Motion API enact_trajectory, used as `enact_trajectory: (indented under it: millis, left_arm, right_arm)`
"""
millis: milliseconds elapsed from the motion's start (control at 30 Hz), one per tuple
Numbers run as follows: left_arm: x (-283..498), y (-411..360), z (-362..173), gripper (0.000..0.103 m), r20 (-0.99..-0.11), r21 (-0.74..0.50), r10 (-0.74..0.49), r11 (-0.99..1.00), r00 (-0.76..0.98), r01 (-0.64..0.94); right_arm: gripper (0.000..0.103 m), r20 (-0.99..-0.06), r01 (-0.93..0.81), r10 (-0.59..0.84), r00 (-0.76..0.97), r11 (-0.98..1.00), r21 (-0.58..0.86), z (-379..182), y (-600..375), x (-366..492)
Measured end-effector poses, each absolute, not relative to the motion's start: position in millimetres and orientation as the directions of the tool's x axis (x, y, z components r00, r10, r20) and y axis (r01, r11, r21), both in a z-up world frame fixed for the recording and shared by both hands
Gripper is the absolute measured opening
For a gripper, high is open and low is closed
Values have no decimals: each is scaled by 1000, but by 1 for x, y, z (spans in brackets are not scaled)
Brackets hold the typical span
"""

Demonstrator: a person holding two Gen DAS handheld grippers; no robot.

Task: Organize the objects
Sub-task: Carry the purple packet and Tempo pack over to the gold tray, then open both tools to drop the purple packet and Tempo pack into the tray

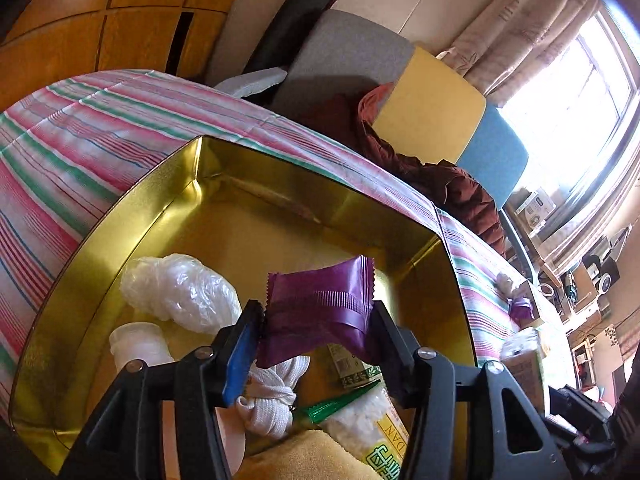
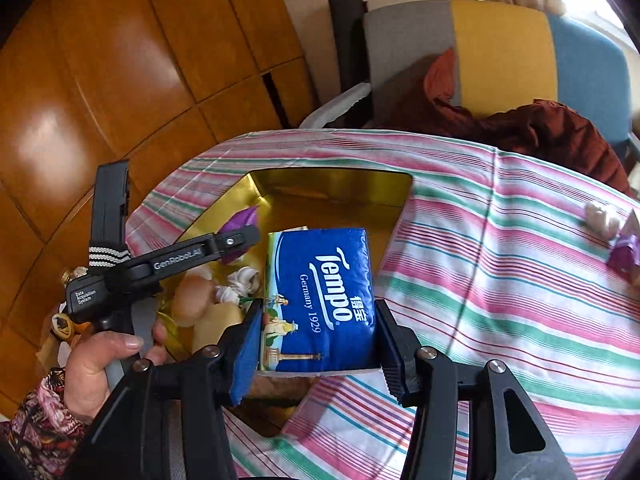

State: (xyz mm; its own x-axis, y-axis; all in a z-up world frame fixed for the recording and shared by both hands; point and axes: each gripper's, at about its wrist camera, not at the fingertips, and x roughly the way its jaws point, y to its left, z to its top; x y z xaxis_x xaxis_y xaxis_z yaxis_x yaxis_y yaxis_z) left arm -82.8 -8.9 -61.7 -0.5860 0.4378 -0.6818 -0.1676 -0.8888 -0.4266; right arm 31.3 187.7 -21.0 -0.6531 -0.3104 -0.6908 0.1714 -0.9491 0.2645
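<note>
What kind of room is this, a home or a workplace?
Most likely a room in a home. A table under a striped cloth stands beside a padded chair with clothes thrown on it, wooden cabinet doors are behind, and curtains hang at a bright window.

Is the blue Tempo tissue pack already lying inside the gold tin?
No, the right gripper holds the Tempo tissue pack between its fingers, above the gold tin.
</note>
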Motion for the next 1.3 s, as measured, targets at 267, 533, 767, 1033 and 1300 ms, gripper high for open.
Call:
enact_trajectory:
  millis: [267, 533, 767, 1033, 1300]
  left_arm:
    - [-85, -21, -54, 68, -664, -493, 457, -863, -592, -112]
    - [-77, -37, -36, 74, -639, -509, 401, -860, -656, -30]
    - [-73, -45, -27, 74, -639, -497, 359, -868, -680, 9]
    - [-76, -41, -28, 74, -652, -494, 367, -869, -663, 5]
    - [-73, -34, -27, 74, -654, -485, 366, -874, -663, -4]
  right_arm:
    - [53, -718, 197, -294, -631, -956, 219, -31, 163, 26]
    - [53, -742, 160, -215, -635, -976, 146, -40, 155, 13]
    - [53, -739, 159, -154, -655, -985, 64, -44, 147, 7]
    - [63, -731, 144, -132, -669, -989, 47, -47, 144, 8]
    - [76, -695, 74, -73, -716, -997, 28, -36, 158, 28]
